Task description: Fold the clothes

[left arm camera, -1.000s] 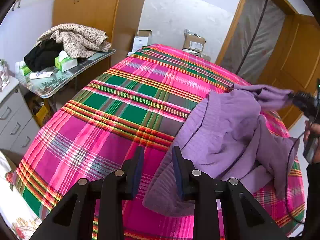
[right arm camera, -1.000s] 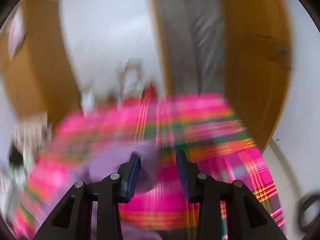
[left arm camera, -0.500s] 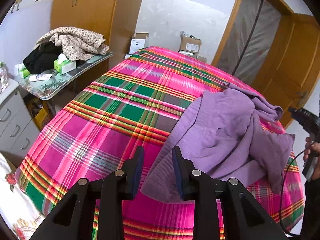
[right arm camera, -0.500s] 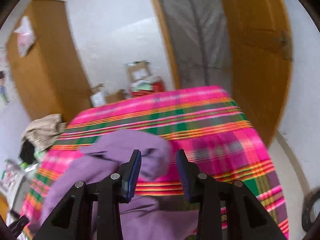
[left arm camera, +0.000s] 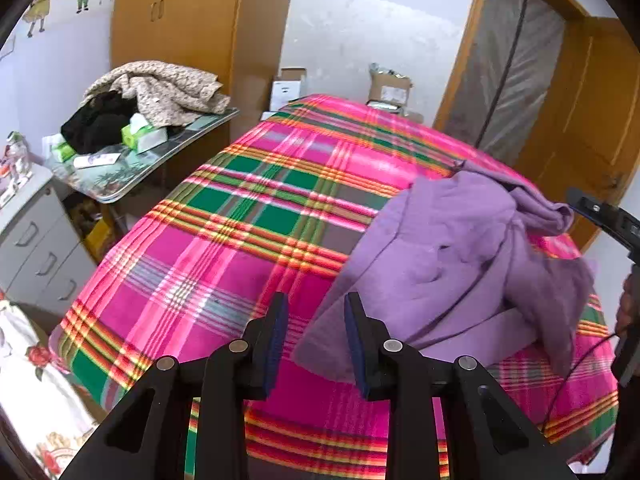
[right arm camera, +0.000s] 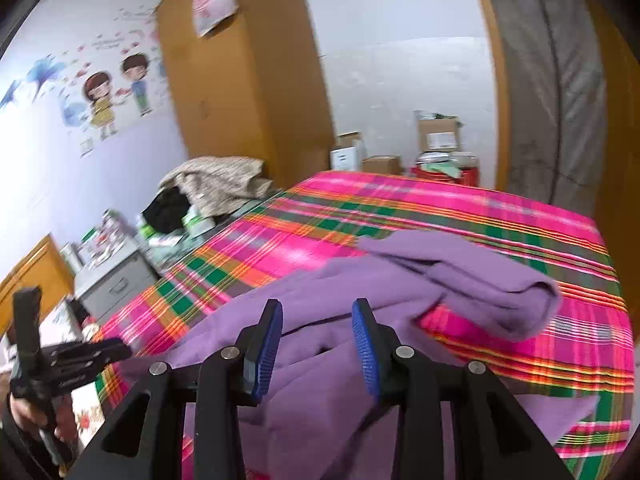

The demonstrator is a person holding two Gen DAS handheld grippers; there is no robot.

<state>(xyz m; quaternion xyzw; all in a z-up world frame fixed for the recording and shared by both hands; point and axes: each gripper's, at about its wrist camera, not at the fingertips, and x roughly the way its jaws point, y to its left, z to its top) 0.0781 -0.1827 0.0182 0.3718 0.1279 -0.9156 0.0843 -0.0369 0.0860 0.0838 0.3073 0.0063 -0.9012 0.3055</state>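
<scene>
Far left in the left wrist view: grey drawer cabinet (left arm camera: 36, 248), then a glass-topped side table (left arm camera: 120, 184) loaded with a heaped beige floral blanket (left arm camera: 164, 88), a black bundle of cloth (left arm camera: 96, 120) and green tissue packs (left arm camera: 140, 138). Behind, a tall orange-brown wooden wardrobe (left arm camera: 180, 28) and small cardboard boxes (left arm camera: 386, 90) against the white wall.

Centre: bed under a pink, green and orange plaid cover (left arm camera: 224, 240), mostly bare on its left half. Left gripper (left arm camera: 314, 336) low over the near edge, black fingers with blue pads spread apart, nothing pinched; only plaid and the near hem of the garment visible through the gap.

Right of centre: crumpled lilac fleece garment (left arm camera: 452, 264) lying on the right half of the bed, one sleeve bunched toward the far right edge, the hem spilling toward the near side. Far right: the other tool's black body at the frame edge, a wooden door (left arm camera: 592, 120) beyond.

Right wrist view, left to right: cartoon wall stickers (right arm camera: 116, 96), a hand (right arm camera: 24, 412) on the left tool's handle, the same plaid cover (right arm camera: 480, 216). Right gripper (right arm camera: 318, 344) above the lilac garment (right arm camera: 400, 280), blue pads wide apart and gripping nothing; whether the fingertips brush the fabric below, hard to say.
</scene>
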